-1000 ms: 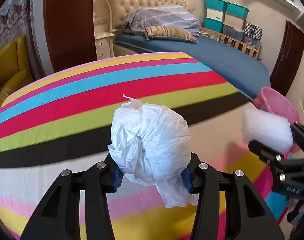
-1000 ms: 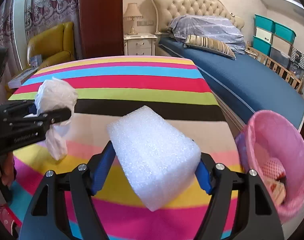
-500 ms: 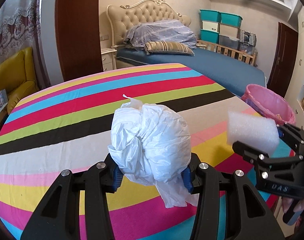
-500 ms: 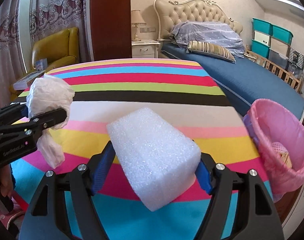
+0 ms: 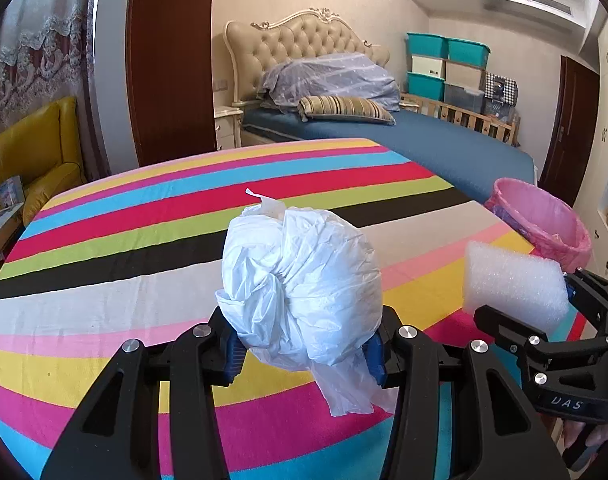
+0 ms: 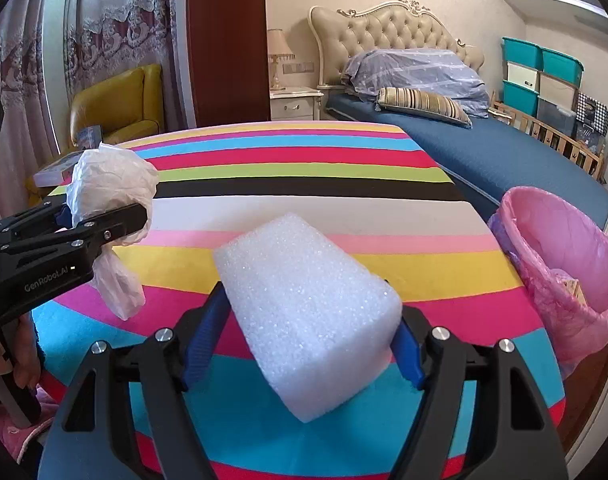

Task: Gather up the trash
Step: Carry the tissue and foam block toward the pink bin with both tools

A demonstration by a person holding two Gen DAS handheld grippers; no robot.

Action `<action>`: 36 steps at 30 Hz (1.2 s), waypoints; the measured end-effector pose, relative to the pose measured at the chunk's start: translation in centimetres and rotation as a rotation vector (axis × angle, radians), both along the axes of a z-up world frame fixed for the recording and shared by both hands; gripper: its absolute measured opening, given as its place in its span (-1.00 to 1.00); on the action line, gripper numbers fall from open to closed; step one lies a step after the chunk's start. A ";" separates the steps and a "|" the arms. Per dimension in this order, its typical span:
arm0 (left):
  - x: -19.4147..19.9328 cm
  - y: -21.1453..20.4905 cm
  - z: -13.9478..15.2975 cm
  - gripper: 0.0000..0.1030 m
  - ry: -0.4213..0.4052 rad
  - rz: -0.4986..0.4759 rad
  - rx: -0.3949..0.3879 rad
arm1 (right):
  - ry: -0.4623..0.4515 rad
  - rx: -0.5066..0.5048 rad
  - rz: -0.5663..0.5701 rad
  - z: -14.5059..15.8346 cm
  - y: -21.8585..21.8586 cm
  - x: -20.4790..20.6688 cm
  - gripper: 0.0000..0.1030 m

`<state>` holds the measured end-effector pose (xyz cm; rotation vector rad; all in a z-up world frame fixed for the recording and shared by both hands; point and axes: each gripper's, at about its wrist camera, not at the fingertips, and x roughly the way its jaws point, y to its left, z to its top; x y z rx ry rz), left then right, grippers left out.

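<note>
The left gripper (image 5: 304,354) is clamped on a crumpled white plastic bag (image 5: 300,284), and the right gripper (image 6: 304,346) pinches a white foam block (image 6: 307,320). Both are lifted off the rainbow-striped counter (image 6: 304,184), probably for carrying to the pink-lined trash bin (image 6: 563,264) at the counter's right edge. Nothing blocks that path. Beyond stands a blue bed (image 6: 503,152).

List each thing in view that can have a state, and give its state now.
Left gripper: shut on the plastic bag.
Plastic bag: crumpled, held above the table.
Right gripper: shut on the foam block.
Foam block: held, tilted.
Trash bin: open, pink liner, some trash inside.
Striped table: covered with cloth.
</note>
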<state>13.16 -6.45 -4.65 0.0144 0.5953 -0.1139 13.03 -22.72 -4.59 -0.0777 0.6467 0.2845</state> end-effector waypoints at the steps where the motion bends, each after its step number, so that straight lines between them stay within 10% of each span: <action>1: -0.1 0.0 0.0 -0.12 -0.002 0.000 0.001 | 0.000 0.000 0.002 0.1 0.1 0.0 0.38; 20: -2.2 -1.4 2.0 -0.12 -0.104 -0.044 0.017 | -0.139 0.021 -0.050 3.7 -2.0 -2.1 0.39; 36: -0.4 -8.9 1.7 -0.11 0.005 -0.281 0.049 | -0.162 -0.018 -0.179 4.5 -9.9 -2.5 0.39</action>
